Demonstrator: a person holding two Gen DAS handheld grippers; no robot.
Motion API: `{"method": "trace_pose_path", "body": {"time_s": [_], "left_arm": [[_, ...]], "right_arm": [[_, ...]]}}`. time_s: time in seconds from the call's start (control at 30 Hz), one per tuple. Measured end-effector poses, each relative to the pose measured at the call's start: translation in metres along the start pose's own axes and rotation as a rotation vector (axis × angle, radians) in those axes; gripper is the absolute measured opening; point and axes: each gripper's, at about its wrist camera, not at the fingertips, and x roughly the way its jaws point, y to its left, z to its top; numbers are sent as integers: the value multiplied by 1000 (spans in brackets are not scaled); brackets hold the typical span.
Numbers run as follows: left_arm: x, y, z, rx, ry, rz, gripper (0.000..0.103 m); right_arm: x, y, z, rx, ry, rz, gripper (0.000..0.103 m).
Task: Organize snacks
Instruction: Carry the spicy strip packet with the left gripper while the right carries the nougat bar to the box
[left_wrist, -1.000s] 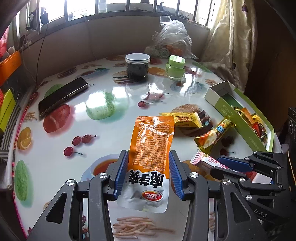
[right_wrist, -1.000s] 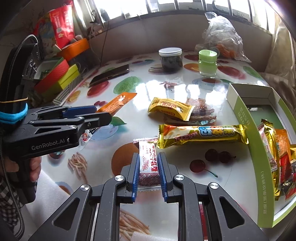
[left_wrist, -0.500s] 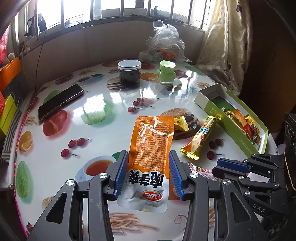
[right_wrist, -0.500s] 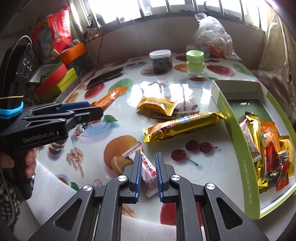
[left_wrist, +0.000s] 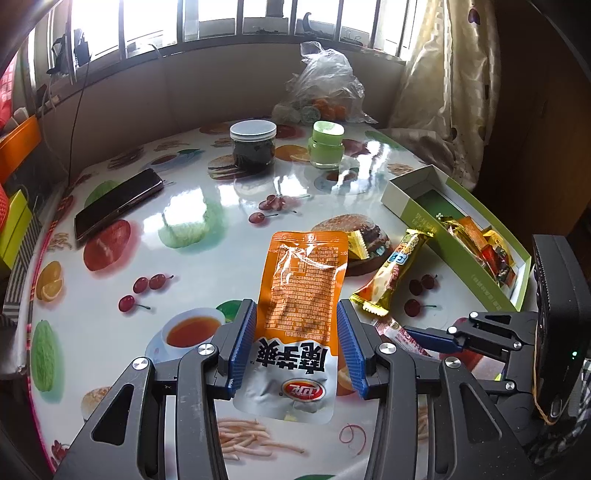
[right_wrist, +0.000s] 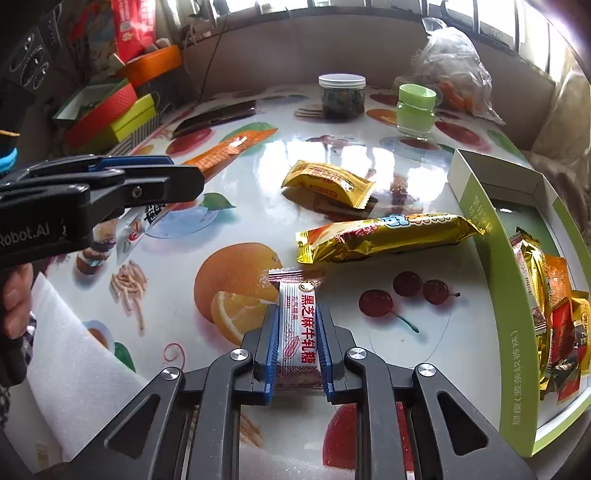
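while left tool (left_wrist: 295, 350) grips orange pouch (left_wrist: 301, 295), right tool (right_wrist: 297, 343) clamps candy (right_wrist: 297, 332).

I see table (left_wrist: 110, 332) with glossy fruit-and-burger print cloth. Dark phone (left_wrist: 118, 203) lies flat near its left edge. Far side: dark jar with white lid (left_wrist: 253, 147), green jar (left_wrist: 325, 146) just beside it, well apart from phone. Crumpled clear plastic bag (left_wrist: 325, 92) behind both, against wall. Curtain (left_wrist: 436, 74) hangs at right. From right wrist I see stacked red, green, orange boxes (right_wrist: 110, 110) off table's left.
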Motion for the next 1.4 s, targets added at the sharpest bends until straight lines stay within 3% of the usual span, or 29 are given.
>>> {"method": "trace_pose_path", "body": {"time_s": [0.27, 0.47, 0.8, 1.4], "left_arm": [[-7, -11, 7, 15, -22, -9, 46], [-8, -24, 15, 32, -34, -20, 46], [-3, -54, 28, 64, -41, -53, 46], [20, -109, 55, 129, -34, -136, 46]], "right_arm": [[-19, -4, -5, 23, -21, 96, 17], [-44, -16, -8, 52, -68, 92, 17], [-83, -63, -8, 155, -162, -8, 17], [-109, -125, -16, 263, -198, -124, 17]]}}
